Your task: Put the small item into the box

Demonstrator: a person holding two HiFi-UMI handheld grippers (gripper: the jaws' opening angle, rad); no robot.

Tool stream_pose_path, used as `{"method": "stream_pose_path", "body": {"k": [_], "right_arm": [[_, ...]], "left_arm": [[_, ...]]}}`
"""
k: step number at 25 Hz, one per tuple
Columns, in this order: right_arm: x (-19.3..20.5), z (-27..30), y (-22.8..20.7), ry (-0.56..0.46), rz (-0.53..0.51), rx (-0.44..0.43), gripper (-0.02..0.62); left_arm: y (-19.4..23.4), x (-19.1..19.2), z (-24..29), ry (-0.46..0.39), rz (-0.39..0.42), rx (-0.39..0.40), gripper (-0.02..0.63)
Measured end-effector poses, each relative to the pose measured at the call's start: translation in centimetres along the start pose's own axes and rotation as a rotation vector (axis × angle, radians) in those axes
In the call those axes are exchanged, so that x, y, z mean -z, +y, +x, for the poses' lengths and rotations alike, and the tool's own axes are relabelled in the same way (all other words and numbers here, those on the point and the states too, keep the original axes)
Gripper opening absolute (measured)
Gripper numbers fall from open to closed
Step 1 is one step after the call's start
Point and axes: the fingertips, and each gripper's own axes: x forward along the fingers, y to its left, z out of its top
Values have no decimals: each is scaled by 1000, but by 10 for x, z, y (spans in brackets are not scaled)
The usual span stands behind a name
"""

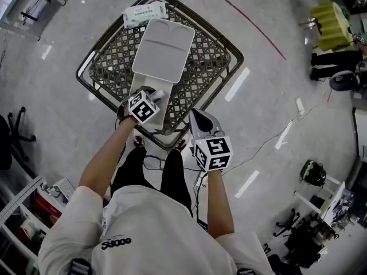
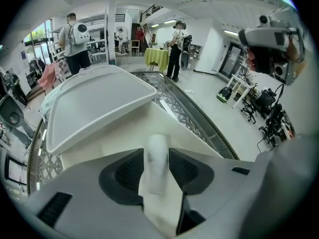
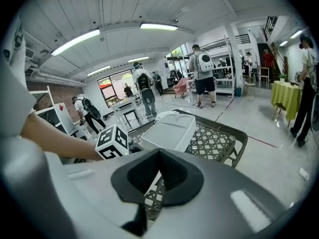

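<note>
A white box [image 1: 167, 112] stands on a dark lattice table [image 1: 212, 56] with its lid [image 1: 163, 42] swung up and back. My left gripper [image 1: 156, 97] points steeply down over the box's near end. In the left gripper view a small white item [image 2: 157, 156], blurred, sits in the gap of my left gripper [image 2: 156, 159] above the box wall [image 2: 169, 123]; the pads do not seem to press it. My right gripper [image 1: 198, 116] hovers at the table's near right edge, shut and empty, its tips meeting in the right gripper view [image 3: 159, 154].
A pack of wipes [image 1: 144, 13] lies at the table's far edge. Cables [image 1: 269, 142] run over the floor on the right. A shelf unit [image 1: 26, 211] stands at the left. People [image 3: 204, 73] walk in the background.
</note>
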Motion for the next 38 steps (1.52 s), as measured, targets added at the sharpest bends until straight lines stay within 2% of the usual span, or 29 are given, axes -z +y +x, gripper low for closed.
{"method": "stream_pose_path", "body": {"k": [5, 8, 13, 17, 21, 26, 38], "right_arm": [[-21, -12, 1, -66, -22, 0, 8], [-33, -23, 2, -100, -75, 8, 9], [-57, -44, 15, -131, -162, -18, 9], [-83, -57, 22, -169, -182, -29, 9], [-110, -71, 23, -208, -203, -19, 9], [-140, -86, 23, -259, -228, 1, 9], [-201, -108, 50, -349, -326, -1, 9]], "left_arm": [[3, -11, -19, -70, -6, -29, 158], [3, -18, -38, -107, -7, -49, 155], [5, -34, -82, -184, -25, -95, 104], [10, -49, -119, -270, -44, -142, 41], [14, -71, -158, -378, -60, -195, 7], [16, -94, -208, -481, -3, -241, 6], [20, -133, -335, -735, 54, -348, 6]]}}
